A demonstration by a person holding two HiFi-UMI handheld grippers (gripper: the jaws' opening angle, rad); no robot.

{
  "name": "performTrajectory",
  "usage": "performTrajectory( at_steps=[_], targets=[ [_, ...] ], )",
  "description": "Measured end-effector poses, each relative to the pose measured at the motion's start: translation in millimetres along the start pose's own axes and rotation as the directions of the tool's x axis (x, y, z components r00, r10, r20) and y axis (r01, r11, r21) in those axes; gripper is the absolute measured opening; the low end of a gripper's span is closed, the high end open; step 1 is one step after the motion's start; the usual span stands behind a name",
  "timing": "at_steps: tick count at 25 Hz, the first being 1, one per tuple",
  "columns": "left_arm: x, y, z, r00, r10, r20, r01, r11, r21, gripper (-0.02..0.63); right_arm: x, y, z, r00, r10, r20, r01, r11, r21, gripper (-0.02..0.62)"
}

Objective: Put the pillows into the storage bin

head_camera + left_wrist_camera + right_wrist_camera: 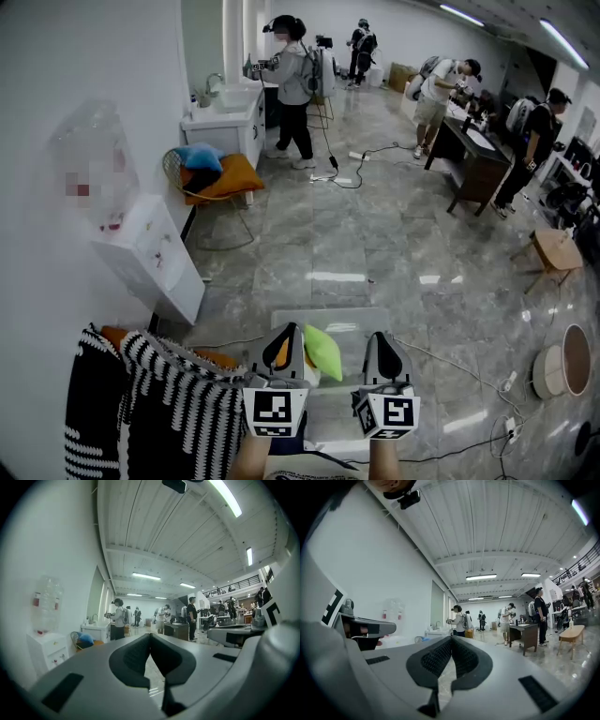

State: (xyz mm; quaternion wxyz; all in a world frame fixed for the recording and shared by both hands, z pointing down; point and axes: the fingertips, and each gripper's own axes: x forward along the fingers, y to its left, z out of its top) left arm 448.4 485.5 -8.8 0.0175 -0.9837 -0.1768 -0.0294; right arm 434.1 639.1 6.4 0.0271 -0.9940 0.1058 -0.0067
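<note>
Green pillow [323, 352]: bright lime, plump and soft, one corner pointing up. In the head view I see it between my two tongs and beyond their tips, and I judge it already sits in the bin.
Orange pillow [281, 354]: only a sliver shows, touching the green one on its left. The left tongs hide most of it, so I cannot tell its outline.
Storage bin [349, 315]: pale, see-through, rectangular, on the grey marble floor straight ahead of me, with its long side running away from me.
Striped pillow [159, 403]: black and white knit, slumped in a heap at my lower left, with orange fabric [217, 359] peeking from under it. I read this as the next one to fetch. It lies to the left of the bin and outside it. It is too rumpled for me to call a long axis.
Nearer hand: the left, by my judgement; the right would have to cross over the bin.
Left tongs [289, 330]: pads together with nothing between them, pointing level into the room, as the left gripper view [150, 637] shows.
Right tongs [380, 336]: closed and empty too, with the pads meeting in the right gripper view [451, 641].
Next move: I would swing left and open the left tongs before reaching into the knit.
</note>
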Motion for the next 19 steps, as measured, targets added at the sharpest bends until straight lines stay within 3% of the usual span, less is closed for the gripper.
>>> performTrajectory(
  at_steps=[19],
  targets=[
    [-10.8,27.6,2.9,1.0,0.003,0.004,-0.003,1.0,-0.018,0.014,1.9,20.1,6.7,1.0,-0.021,0.011,0.021,1.0,-0.01,0.011]
  ],
)
